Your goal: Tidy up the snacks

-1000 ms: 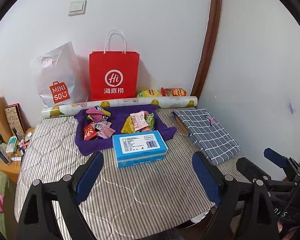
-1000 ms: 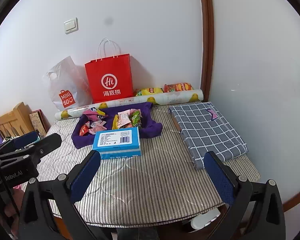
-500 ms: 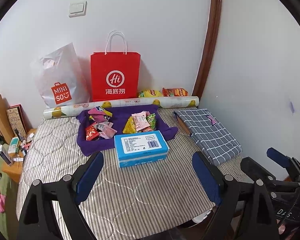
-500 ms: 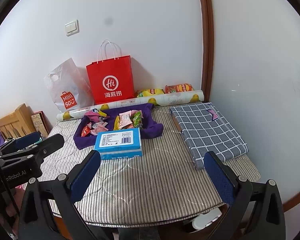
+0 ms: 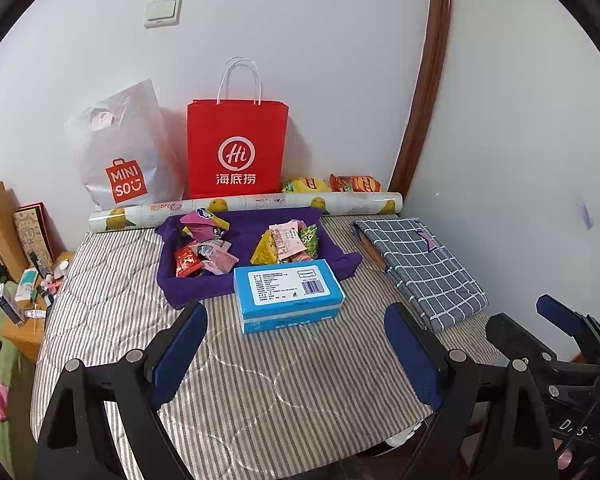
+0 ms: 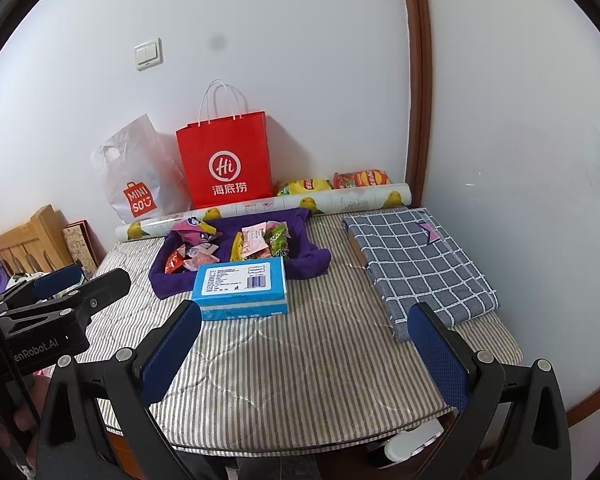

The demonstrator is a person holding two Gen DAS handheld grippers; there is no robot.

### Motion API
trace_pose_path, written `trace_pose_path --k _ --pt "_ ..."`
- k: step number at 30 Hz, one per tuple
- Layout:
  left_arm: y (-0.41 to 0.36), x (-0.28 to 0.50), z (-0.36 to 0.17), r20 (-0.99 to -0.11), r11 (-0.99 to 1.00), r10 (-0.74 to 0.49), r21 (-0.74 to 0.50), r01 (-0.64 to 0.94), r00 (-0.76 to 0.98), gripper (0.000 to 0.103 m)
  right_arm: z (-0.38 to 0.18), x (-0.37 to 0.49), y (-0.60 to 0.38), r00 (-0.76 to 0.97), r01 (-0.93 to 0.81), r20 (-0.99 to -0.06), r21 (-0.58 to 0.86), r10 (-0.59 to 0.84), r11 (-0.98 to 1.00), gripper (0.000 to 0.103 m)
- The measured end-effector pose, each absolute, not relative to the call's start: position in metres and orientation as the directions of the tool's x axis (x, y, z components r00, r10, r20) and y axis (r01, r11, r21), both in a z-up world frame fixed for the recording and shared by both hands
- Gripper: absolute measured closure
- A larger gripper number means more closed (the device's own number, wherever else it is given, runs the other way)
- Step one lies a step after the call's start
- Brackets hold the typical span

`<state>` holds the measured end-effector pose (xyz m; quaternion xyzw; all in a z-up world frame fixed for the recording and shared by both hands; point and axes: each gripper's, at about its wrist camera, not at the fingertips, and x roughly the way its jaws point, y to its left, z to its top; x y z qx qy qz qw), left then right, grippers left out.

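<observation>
Striped table: bare front, blue box midway

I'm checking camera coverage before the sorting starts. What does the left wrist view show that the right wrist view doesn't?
Only the left wrist view: small bottles and tubes on a low wooden stand at the left edge. Only the right wrist view: a slatted wooden rack. Both: the open left gripper and right gripper, the blue box, the snack packets on the purple cloth, and the red bag.
</observation>
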<state>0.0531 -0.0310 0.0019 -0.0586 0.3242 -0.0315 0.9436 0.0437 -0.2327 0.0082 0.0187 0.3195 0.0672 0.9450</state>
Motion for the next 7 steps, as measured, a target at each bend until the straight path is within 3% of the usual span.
trace_pose_path --k 7 --pt "-0.0203 0.0546 -0.0004 -0.591 0.99 -0.087 -0.138 0.006 0.802 0.013 0.0051 0.0498 -0.2225 0.788 -0.125 -0.6 0.059 0.136 0.99 0.001"
